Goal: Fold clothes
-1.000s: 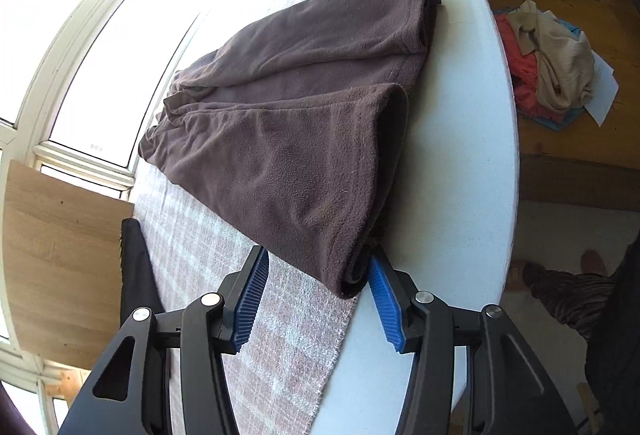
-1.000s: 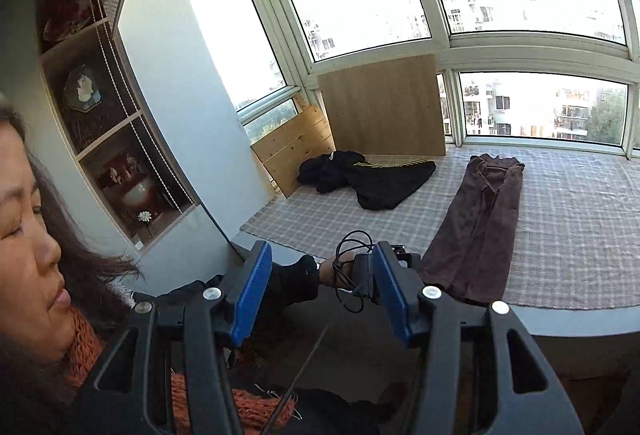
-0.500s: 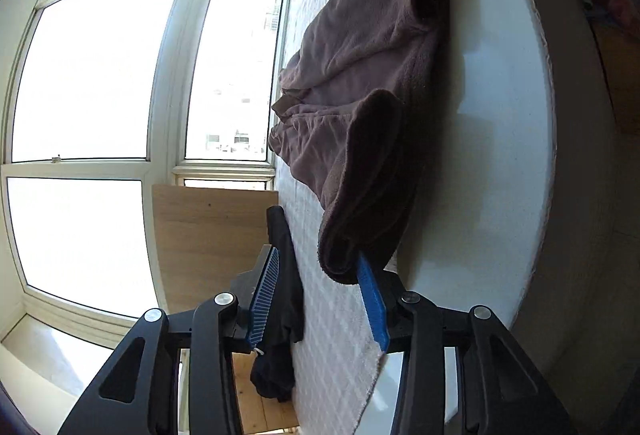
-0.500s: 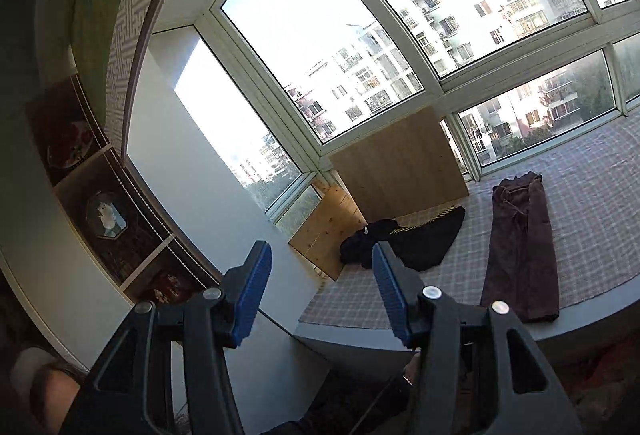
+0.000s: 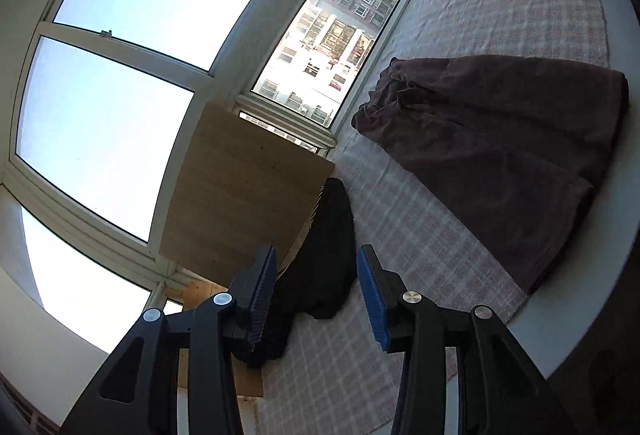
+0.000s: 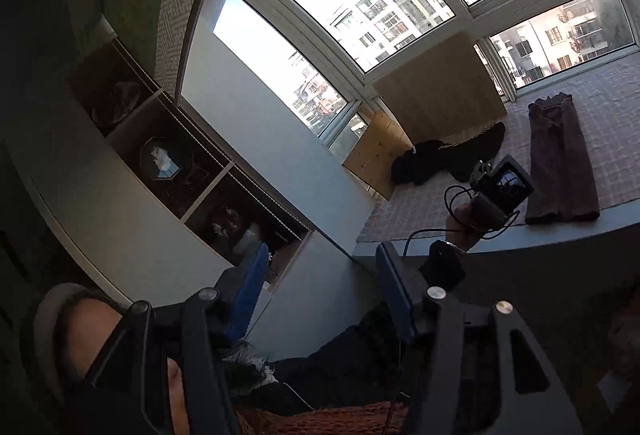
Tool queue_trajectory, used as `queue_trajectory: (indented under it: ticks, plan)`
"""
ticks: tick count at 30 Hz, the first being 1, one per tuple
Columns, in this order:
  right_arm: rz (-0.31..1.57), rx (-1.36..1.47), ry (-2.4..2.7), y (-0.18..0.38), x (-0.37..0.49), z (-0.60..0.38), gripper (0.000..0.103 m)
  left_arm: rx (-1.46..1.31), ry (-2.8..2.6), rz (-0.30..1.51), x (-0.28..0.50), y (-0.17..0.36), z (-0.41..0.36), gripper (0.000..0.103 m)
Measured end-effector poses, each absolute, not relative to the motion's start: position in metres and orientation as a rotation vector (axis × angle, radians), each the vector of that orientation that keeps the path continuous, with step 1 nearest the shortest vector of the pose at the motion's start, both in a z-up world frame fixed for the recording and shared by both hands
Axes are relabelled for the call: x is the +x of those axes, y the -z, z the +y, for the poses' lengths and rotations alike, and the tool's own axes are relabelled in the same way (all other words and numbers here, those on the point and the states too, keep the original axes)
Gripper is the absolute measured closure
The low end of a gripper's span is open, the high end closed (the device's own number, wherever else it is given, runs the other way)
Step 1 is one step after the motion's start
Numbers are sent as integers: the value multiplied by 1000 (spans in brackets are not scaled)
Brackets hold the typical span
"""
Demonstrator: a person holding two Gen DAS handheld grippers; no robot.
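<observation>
A brown pair of trousers (image 5: 500, 151) lies folded lengthwise on the checked cloth (image 5: 400, 355), hems near the white ledge edge; it also shows in the right wrist view (image 6: 560, 159). A black garment (image 5: 324, 263) lies crumpled by the wooden board; it shows in the right wrist view (image 6: 448, 159) too. My left gripper (image 5: 316, 295) is open and empty, held back from the trousers, pointing at the black garment. My right gripper (image 6: 320, 287) is open and empty, far from the ledge, near the person's body. The left device (image 6: 500, 191) shows above the ledge edge.
A wooden board (image 5: 240, 195) leans against the bay windows (image 5: 104, 103). Wall shelves (image 6: 180, 163) with ornaments stand at the left. The white ledge rim (image 5: 592, 275) bounds the checked cloth. The person's head and dark clothing fill the lower right wrist view.
My left gripper has pulled back from the trouser hem and swung left toward the black garment. My right gripper has tilted and shifted; the trousers have stayed where they were.
</observation>
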State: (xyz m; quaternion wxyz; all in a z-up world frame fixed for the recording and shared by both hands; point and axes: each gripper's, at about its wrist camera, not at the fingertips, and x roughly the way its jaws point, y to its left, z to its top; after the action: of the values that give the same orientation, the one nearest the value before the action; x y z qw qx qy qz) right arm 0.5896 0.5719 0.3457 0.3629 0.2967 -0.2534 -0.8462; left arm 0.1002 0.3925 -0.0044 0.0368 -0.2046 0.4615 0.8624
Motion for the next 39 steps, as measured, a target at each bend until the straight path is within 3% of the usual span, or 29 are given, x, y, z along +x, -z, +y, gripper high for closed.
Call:
queue_trajectory:
  ticks: [4,7,10,13,16,27,31,33,39]
  plan:
    - [-571,804,2455,-292,596,613,45,-688,-2665,848,101,-51,351,60]
    - [-679,863,2580,-231,574,665,45,-677,-2516,429,133,-74,326,54]
    - [-841,934,2630,-166,545,723,45,-569,-2479,317,164,-86,313,54]
    - [-769,949,2760,-123,517,758,45,-456,-2441,293,182,-85,304,44]
    - [-500,905,2831,-102,481,760,45,-455,-2379,373,190,-55,311,42]
    - [536,1040,2411,-25,337,675,45,-476,-1760,1240,221,97,362,41]
    - [789,965,2254,-2,301,657,45,-459,-1657,1278,191,108,367,43]
    - [871,959,2185,10,284,651,45,-454,-1634,1276,173,112,374,51]
    - [966,1040,2074,40,239,649,45,-375,-1563,1329,141,132,390,52]
